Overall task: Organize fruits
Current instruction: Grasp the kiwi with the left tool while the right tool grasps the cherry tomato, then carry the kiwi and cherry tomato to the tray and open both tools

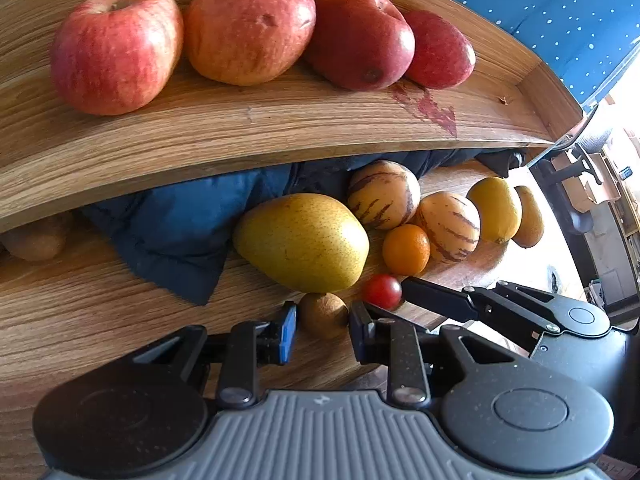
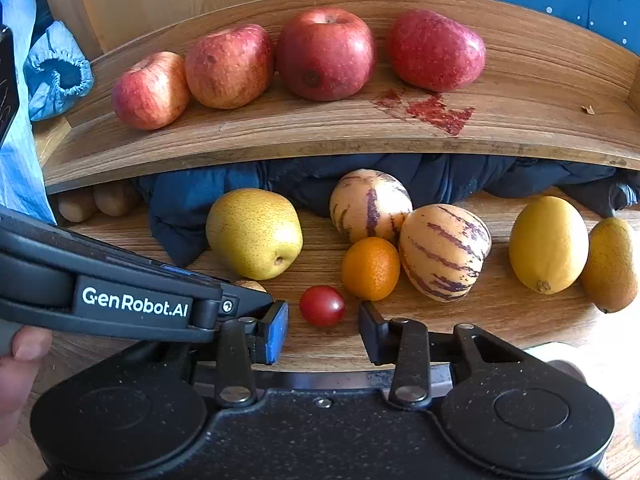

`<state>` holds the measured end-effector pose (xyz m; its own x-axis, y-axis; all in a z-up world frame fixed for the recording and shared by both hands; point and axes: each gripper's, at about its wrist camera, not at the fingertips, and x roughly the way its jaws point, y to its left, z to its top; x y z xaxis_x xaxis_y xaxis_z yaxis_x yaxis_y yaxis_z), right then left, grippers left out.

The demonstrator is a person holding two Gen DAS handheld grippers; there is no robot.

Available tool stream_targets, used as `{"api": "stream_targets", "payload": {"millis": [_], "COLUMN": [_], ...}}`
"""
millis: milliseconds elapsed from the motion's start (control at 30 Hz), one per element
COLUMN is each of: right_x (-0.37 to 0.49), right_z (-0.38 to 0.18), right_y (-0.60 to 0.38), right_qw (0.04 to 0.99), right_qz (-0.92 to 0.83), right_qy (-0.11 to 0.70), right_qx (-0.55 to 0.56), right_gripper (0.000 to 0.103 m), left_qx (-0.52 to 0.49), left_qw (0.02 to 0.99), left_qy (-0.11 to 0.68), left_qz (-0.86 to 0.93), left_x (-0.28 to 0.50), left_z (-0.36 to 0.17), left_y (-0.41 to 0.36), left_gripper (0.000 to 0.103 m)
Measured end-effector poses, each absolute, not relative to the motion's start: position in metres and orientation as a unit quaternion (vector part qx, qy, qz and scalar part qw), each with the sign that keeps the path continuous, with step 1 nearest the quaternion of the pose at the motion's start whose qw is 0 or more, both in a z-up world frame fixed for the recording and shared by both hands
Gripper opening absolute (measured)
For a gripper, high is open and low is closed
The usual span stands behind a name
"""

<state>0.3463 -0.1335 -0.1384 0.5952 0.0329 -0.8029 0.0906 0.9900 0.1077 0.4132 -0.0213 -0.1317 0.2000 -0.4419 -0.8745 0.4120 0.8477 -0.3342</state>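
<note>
I see my left gripper (image 1: 323,320) spread wide around a small brown fruit (image 1: 323,314) at lower centre, pads not touching it. My right gripper (image 2: 323,330) is spread too, the cherry tomato (image 2: 322,305) just ahead between its tips. Four apples (image 2: 325,53) line the upper shelf (image 2: 520,120); the pear (image 2: 253,233) sits mid-left below.

Four red apples (image 2: 296,60) line the upper shelf; mixed fruits (image 2: 400,240) lie below.

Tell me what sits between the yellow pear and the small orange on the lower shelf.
Only bare wood; the right wrist view shows it between pear and orange.
</note>
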Motion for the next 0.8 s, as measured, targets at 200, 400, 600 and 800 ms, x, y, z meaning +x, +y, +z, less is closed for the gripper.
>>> {"api": "stream_targets", "payload": {"millis": [200,400,600,800], "right_x": [0.345,0.337,0.319,0.291], "right_z": [-0.139,-0.138,-0.128,-0.116], "right_y": [-0.132,-0.14,-0.151,-0.168], "right_qw": [0.892,0.894,0.899,0.906], "right_qz": [0.003,0.008,0.014,0.002], "right_qy": [0.447,0.441,0.429,0.414], "right_qx": [0.073,0.082,0.085,0.083], "right_gripper": [0.024,0.023,0.023,0.023], "left_qx": [-0.013,-0.01,-0.011,-0.003], "left_qw": [0.78,0.785,0.789,0.791], "left_qy": [0.567,0.565,0.561,0.554], "left_qz": [-0.264,-0.254,-0.251,-0.259], "left_x": [0.409,0.401,0.387,0.37], "left_z": [-0.129,-0.125,-0.118,-0.109], "left_y": [-0.02,-0.022,-0.029,-0.042], "left_gripper": [0.03,0.03,0.03,0.03]}}
